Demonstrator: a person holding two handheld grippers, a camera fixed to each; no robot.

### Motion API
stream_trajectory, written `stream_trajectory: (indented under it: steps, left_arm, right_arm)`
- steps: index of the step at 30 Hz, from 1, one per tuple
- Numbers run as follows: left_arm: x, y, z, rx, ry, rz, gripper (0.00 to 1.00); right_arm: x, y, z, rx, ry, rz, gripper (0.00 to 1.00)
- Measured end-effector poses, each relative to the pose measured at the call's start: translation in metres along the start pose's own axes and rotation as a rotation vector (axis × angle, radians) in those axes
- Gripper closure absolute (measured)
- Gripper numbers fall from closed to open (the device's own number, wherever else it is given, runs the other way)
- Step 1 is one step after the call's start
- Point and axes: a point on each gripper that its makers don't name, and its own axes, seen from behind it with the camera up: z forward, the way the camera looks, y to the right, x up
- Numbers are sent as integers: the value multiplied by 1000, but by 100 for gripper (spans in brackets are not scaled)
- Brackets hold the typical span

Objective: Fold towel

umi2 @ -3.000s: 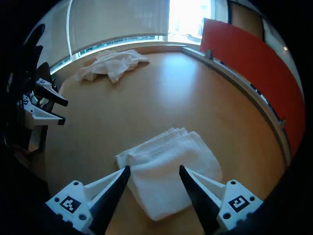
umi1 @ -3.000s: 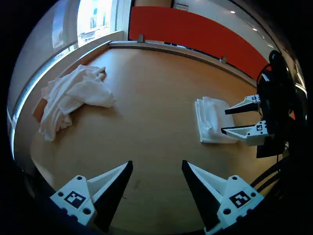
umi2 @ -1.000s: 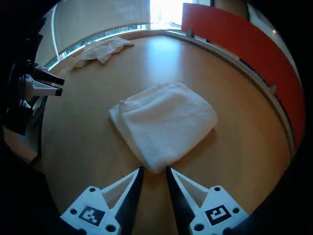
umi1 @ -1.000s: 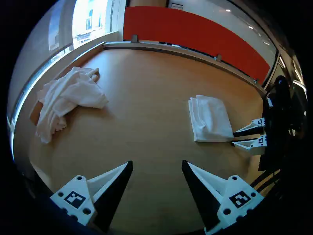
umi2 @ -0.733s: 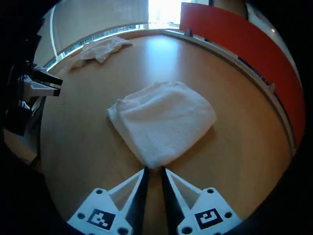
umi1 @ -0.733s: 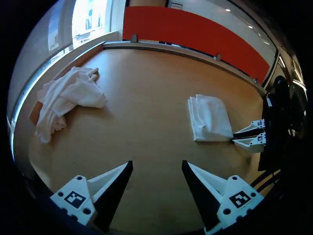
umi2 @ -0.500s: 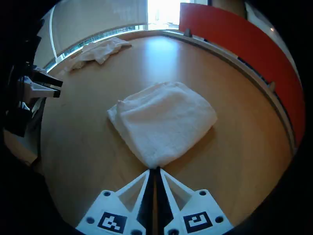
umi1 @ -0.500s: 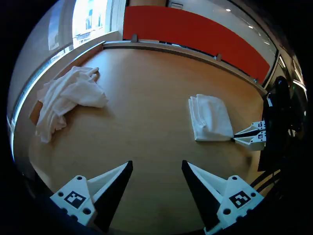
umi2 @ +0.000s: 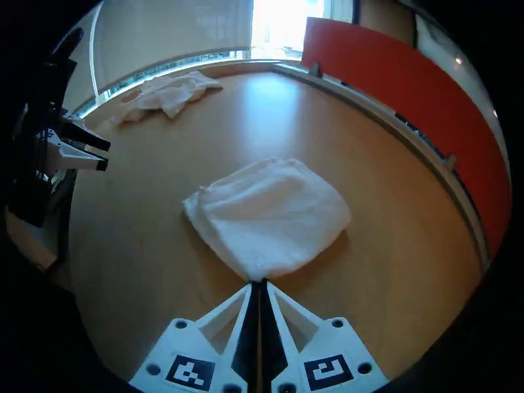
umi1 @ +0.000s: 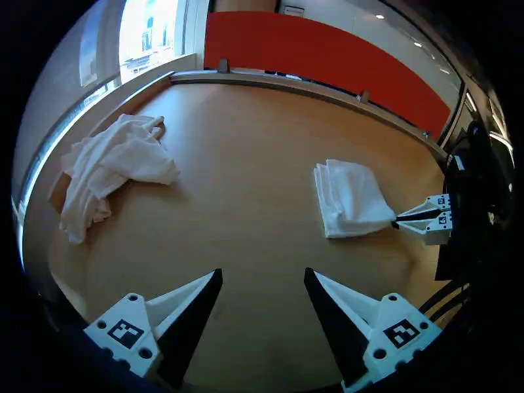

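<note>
On the table (umi1: pixel 249 150), the folded towel (umi1: pixel 350 203) lies well apart from the crumpled cloth (umi1: pixel 111 164).

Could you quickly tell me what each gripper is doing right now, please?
Left gripper: open, holding nothing.
Right gripper: closed on the near corner of the folded towel.

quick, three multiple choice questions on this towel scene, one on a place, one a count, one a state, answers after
1. Where on the table does the crumpled towel lie?
A by the window
B in the middle
C at the near edge

2. How many white towels lie on it?
A one
B two
C four

3. How is the right hand-held gripper?
A wide open
B shut on the folded towel
C lying flat, empty

Answers:
1 A, it sits at the window-side edge.
2 B, one crumpled, one folded.
3 B, its fingers meet on the towel's corner; the left hand-held gripper is the open one.
</note>
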Motion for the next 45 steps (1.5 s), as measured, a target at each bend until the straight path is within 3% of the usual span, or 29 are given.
stream_trajectory:
  steps: [11,23,35,45]
  left_arm:
    - [17,1,-5,-7,27,20,7]
    - [38,7,-9,-26,56,49,7]
    - [49,19,-6,-58,64,75,7]
    - [54,26,-4,-69,64,98,7]
  right_arm:
    - [68,22,-31,-59,127,-39,98]
    - [142,44,-81,-126,271,-84,98]
    - [145,62,-107,-171,286,-77,98]
    - [132,88,-134,-198,302,-12,98]
